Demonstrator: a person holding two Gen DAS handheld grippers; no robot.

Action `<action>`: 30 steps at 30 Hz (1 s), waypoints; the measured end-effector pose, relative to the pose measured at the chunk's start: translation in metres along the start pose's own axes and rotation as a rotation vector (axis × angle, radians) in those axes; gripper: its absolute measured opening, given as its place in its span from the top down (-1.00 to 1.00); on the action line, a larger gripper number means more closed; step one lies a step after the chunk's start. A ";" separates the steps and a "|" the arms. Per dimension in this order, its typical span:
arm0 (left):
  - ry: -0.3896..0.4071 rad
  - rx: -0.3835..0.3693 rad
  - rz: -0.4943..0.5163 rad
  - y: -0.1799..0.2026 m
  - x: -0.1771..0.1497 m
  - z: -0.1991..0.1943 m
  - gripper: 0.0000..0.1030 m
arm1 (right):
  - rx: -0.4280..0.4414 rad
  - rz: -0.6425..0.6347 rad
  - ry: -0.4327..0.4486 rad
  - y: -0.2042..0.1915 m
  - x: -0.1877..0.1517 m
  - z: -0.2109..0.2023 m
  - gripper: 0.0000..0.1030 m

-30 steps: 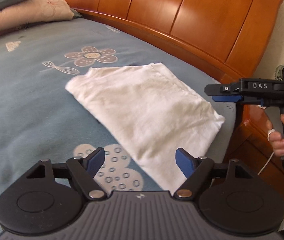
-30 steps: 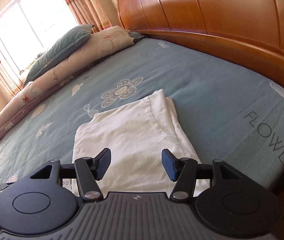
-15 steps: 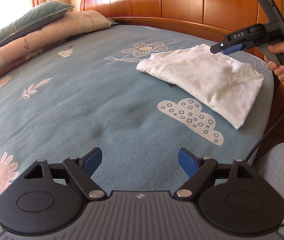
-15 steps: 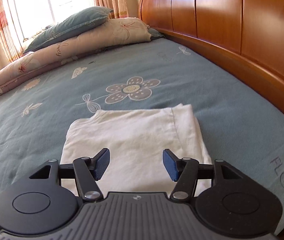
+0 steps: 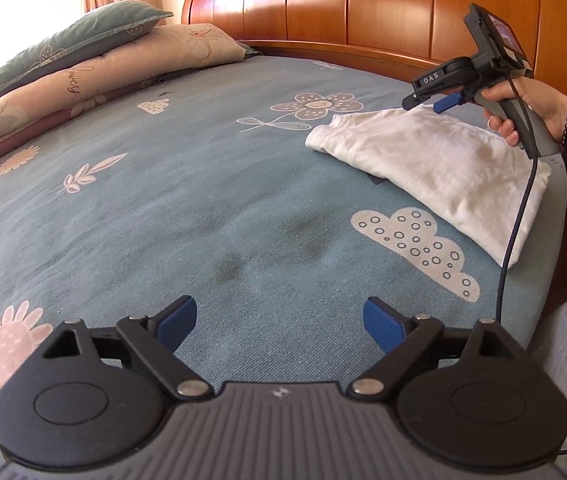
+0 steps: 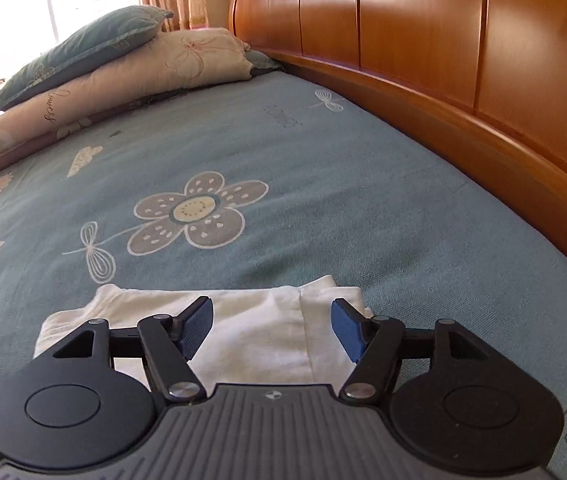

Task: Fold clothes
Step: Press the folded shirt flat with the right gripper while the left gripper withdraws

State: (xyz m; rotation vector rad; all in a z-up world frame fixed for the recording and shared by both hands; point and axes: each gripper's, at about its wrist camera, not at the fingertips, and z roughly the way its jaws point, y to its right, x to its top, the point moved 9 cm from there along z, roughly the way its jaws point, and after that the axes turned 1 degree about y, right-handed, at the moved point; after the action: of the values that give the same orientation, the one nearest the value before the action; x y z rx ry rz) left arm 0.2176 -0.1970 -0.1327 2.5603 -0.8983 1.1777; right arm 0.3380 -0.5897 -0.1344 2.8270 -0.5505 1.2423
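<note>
On the bed (image 5: 187, 208), under a blue-grey sheet printed with flowers, clouds and dragonflies, lay every item of the scene.

Headboard (image 6: 443, 60): polished orange wood in upright panels, running along the far side of the mattress.

Bedding pile: a folded beige floral quilt (image 5: 123, 68) with a teal pillow (image 5: 79, 40) on top, set at the window end, well apart from the work.

White garment (image 5: 435, 160): one piece only, folded into a compact, roughly rectangular packet of several layers. It lay flat near the bed's corner by the headboard, beside the printed cloud and just below the large printed flower. A seam and a hem edge showed on its far end in the right wrist view (image 6: 251, 336).

Right gripper (image 5: 439, 100): held by a hand (image 5: 523, 104) in a dark sleeve, poised over the packet's far end. Its blue fingers (image 6: 195, 326) were parting, with cloth below them but nothing clamped between.

Left gripper (image 5: 279, 320): over bare sheet, well apart from the garment, fingers spreading wide and empty.

Progress, as judged: the folding of this garment appeared complete and the packet released. No other clothing was visible on the bed. What remained, if anything, seemed a final squaring of the packet or fetching another piece from out of view.
</note>
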 end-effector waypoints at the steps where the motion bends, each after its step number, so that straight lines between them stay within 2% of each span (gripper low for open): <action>1: -0.001 0.003 0.002 -0.001 -0.001 -0.001 -0.76 | -0.012 0.010 -0.008 0.001 -0.001 0.005 -0.36; 4: 0.004 0.013 0.006 -0.007 -0.003 -0.005 -0.76 | -0.005 0.022 0.022 -0.015 0.002 -0.009 -0.37; 6: 0.003 0.018 -0.001 -0.010 -0.004 -0.006 -0.76 | 0.080 -0.002 0.049 -0.040 0.001 -0.021 -0.41; 8: 0.002 0.024 -0.013 -0.013 -0.003 -0.006 -0.76 | 0.148 -0.051 0.027 -0.068 -0.007 -0.024 -0.43; 11: 0.005 0.037 -0.024 -0.013 -0.003 -0.008 -0.76 | 0.174 -0.139 -0.017 -0.103 -0.022 -0.012 -0.43; 12: 0.008 0.040 -0.022 -0.012 -0.003 -0.009 -0.76 | 0.161 -0.154 -0.029 -0.110 -0.026 -0.005 -0.46; 15: 0.014 0.040 -0.013 -0.012 -0.003 -0.016 -0.76 | 0.136 -0.172 -0.033 -0.120 -0.031 0.006 -0.75; 18: 0.040 0.071 0.015 -0.017 -0.003 -0.027 -0.81 | 0.144 -0.141 -0.031 -0.125 -0.030 -0.007 -0.74; 20: 0.070 0.101 0.031 -0.021 -0.004 -0.033 -0.93 | 0.182 -0.146 0.011 -0.130 -0.030 -0.031 -0.74; 22: 0.099 0.120 0.032 -0.023 -0.003 -0.038 -0.94 | 0.174 -0.175 0.051 -0.129 -0.035 -0.057 -0.77; 26: 0.102 0.132 0.015 -0.020 -0.002 -0.040 -0.94 | 0.119 -0.219 0.064 -0.120 -0.061 -0.085 -0.82; 30: 0.105 0.112 0.015 -0.010 -0.002 -0.048 -0.94 | 0.032 -0.215 0.019 -0.103 -0.097 -0.086 -0.86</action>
State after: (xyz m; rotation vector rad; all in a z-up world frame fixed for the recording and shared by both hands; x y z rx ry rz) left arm 0.1931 -0.1691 -0.1012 2.5528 -0.8527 1.3909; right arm 0.2491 -0.4504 -0.1309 2.8050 -0.2205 1.2465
